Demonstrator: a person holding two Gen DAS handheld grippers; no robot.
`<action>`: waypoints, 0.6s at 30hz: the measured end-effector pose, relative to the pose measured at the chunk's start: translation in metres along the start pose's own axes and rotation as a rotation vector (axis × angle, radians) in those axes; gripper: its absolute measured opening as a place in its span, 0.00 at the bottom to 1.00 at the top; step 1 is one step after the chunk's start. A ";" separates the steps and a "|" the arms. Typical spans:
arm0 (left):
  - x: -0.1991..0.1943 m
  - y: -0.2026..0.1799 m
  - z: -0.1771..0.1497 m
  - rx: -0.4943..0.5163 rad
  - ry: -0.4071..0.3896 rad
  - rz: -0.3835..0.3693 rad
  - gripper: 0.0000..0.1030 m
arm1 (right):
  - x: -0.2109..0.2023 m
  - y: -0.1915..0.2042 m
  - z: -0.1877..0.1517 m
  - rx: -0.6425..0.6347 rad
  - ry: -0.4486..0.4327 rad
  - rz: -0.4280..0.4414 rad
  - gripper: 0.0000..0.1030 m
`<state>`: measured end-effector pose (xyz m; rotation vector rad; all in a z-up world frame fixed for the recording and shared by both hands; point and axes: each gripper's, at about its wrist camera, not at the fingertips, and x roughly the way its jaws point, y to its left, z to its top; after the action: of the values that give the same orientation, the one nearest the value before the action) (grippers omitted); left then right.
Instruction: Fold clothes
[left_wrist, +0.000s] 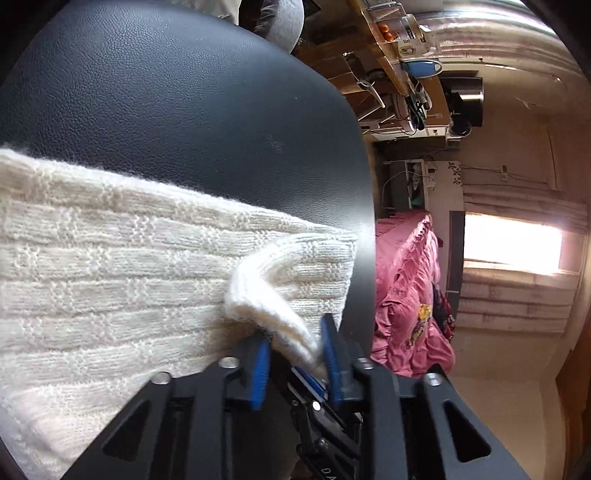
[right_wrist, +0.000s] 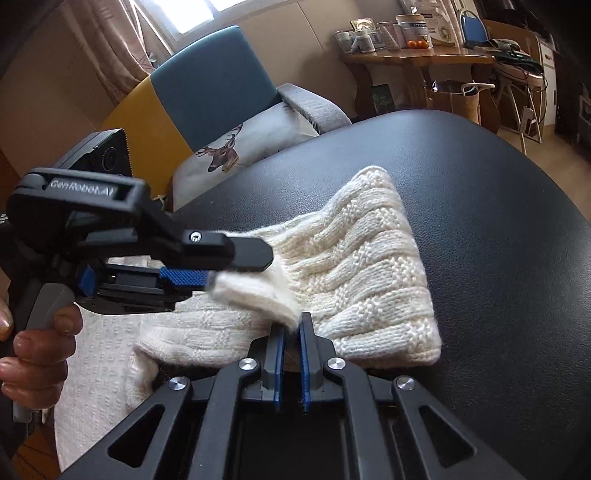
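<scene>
A cream knitted sweater lies on a black leather surface; it also shows in the right wrist view. My left gripper is shut on a raised fold of the sweater's edge. In the right wrist view the left gripper comes in from the left, holding that fold. My right gripper is shut on the same cream edge, right beside the left one, near the sweater's near edge.
The black leather surface ends in a rounded edge. Behind it are a teal and yellow chair with a deer cushion, a cluttered wooden table and a pink bedspread.
</scene>
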<state>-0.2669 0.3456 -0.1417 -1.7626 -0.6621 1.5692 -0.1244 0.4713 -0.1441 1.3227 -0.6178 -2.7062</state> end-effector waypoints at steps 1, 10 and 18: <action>-0.002 -0.001 -0.001 0.019 -0.012 0.025 0.09 | 0.000 0.000 0.000 0.002 -0.003 0.003 0.09; -0.078 -0.020 -0.011 0.153 -0.239 -0.001 0.07 | -0.037 -0.037 -0.011 0.408 -0.108 0.321 0.29; -0.187 -0.040 -0.013 0.228 -0.420 -0.039 0.07 | -0.008 -0.058 -0.073 0.951 -0.143 0.844 0.57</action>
<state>-0.2789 0.2285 0.0096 -1.2575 -0.6747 1.9250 -0.0564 0.5028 -0.2004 0.6310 -2.0546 -1.7970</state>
